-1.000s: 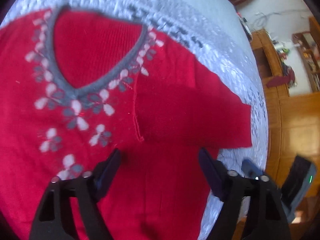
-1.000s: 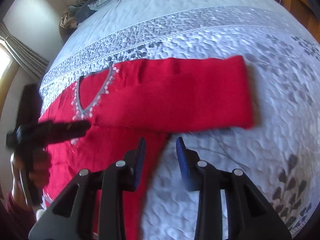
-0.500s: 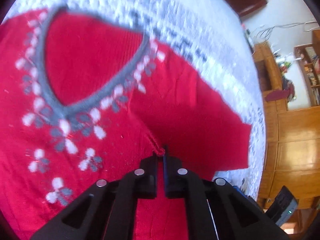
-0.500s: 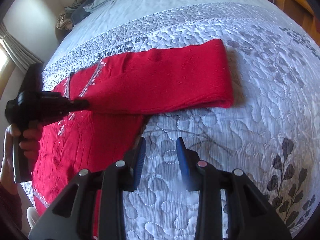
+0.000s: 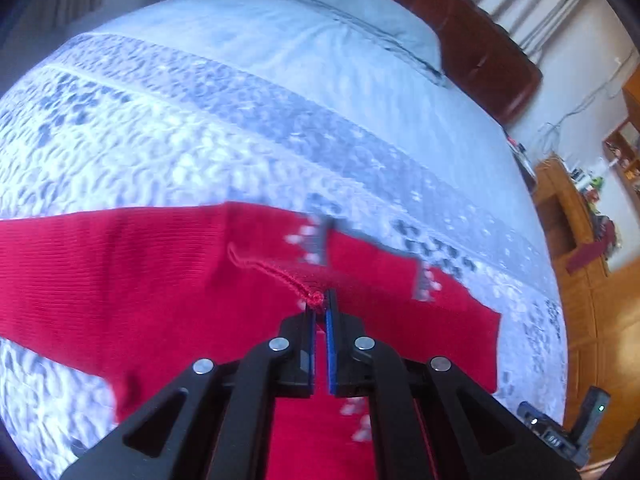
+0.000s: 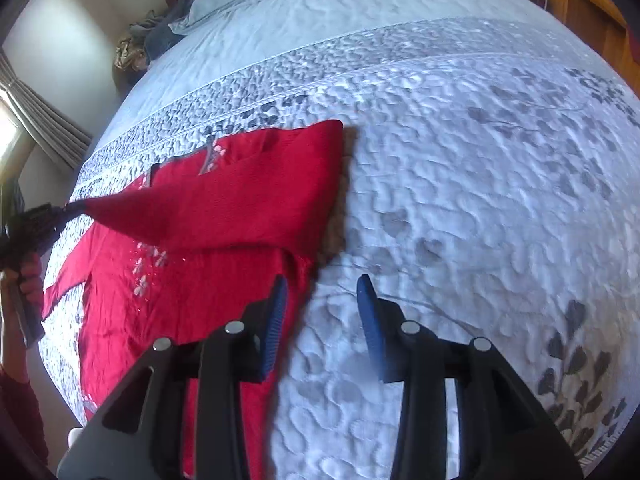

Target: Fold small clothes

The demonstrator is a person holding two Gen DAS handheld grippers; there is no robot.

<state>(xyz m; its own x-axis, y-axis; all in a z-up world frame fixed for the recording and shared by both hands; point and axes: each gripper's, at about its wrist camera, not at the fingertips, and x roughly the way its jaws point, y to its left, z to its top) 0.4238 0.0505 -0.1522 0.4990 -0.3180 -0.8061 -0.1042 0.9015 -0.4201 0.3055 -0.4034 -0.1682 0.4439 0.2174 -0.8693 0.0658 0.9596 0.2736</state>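
Left wrist view first: the left gripper (image 5: 320, 306) has its jaws pressed together on a bunched seam of the red sweater (image 5: 120, 272), pinching the knit and lifting that side clear of the quilted bedspread (image 5: 200, 120). From the right wrist view you can see the result, the sweater stretched into a taut peak running to the left gripper (image 6: 60, 212) at the far left, its outer edge draped across the chest and the grey neckline trim (image 6: 208, 160) partly showing, the lower body lying flat on the bed. The right gripper (image 6: 320, 316) hangs over the sweater's near side edge with its jaws spread and just opening a little wider, nothing between them, one finger over red cloth and the other over the bedspread. The fold looks early, one side being carried inward. To do it well, I'd say, carry that pinch low and straight across so the crease runs parallel to the side seam, and let the right gripper pin the body's edge so the whole garment doesn't drag.
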